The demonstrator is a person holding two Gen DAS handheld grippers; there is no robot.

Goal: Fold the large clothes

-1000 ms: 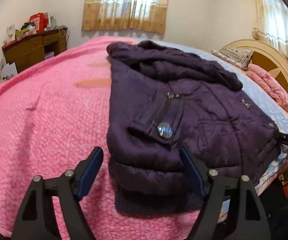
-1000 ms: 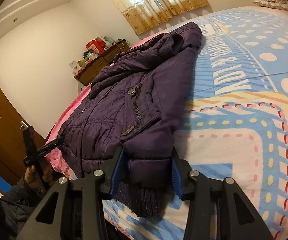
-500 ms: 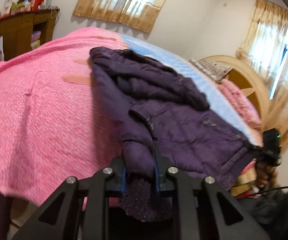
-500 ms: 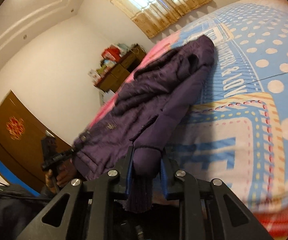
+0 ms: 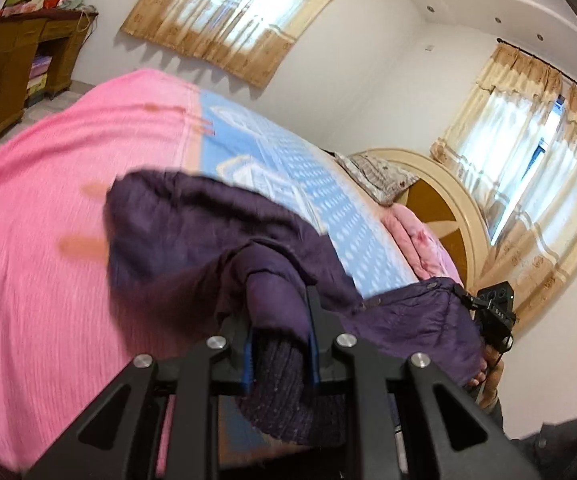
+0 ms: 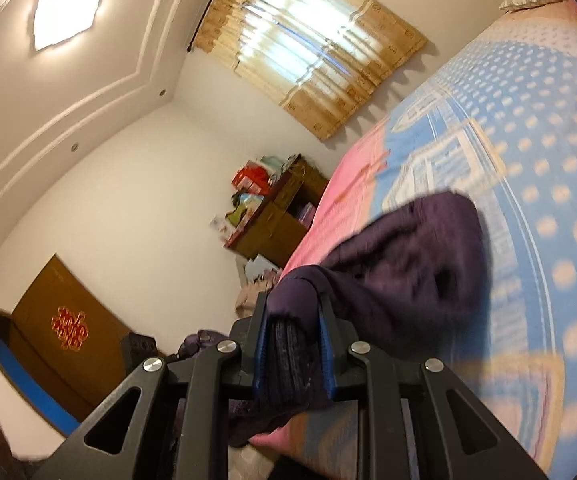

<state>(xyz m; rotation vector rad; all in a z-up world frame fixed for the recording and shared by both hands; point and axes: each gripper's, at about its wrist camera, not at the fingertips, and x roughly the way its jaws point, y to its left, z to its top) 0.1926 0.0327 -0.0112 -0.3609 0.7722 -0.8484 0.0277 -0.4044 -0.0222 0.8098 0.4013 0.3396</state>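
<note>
A dark purple padded jacket (image 5: pixel 192 224) lies partly on the bed, its near hem lifted. My left gripper (image 5: pixel 280 320) is shut on one hem corner with its knitted cuff band. My right gripper (image 6: pixel 294 320) is shut on the other hem corner of the jacket (image 6: pixel 416 256). The right gripper also shows in the left wrist view (image 5: pixel 492 308), holding the far corner up. Both views are blurred.
The bed has a pink blanket (image 5: pixel 48 240) and a blue dotted sheet (image 6: pixel 548 184). A wooden headboard (image 5: pixel 440 204) and pink folded quilt (image 5: pixel 420 244) are at its head. A wooden dresser (image 5: pixel 12 60) stands by the wall, a brown door (image 6: pixel 60 328) behind.
Both grippers closed on the jacket's hem corners, then raised them off the bed and carried them forward; the jacket now bunches toward its collar end.
</note>
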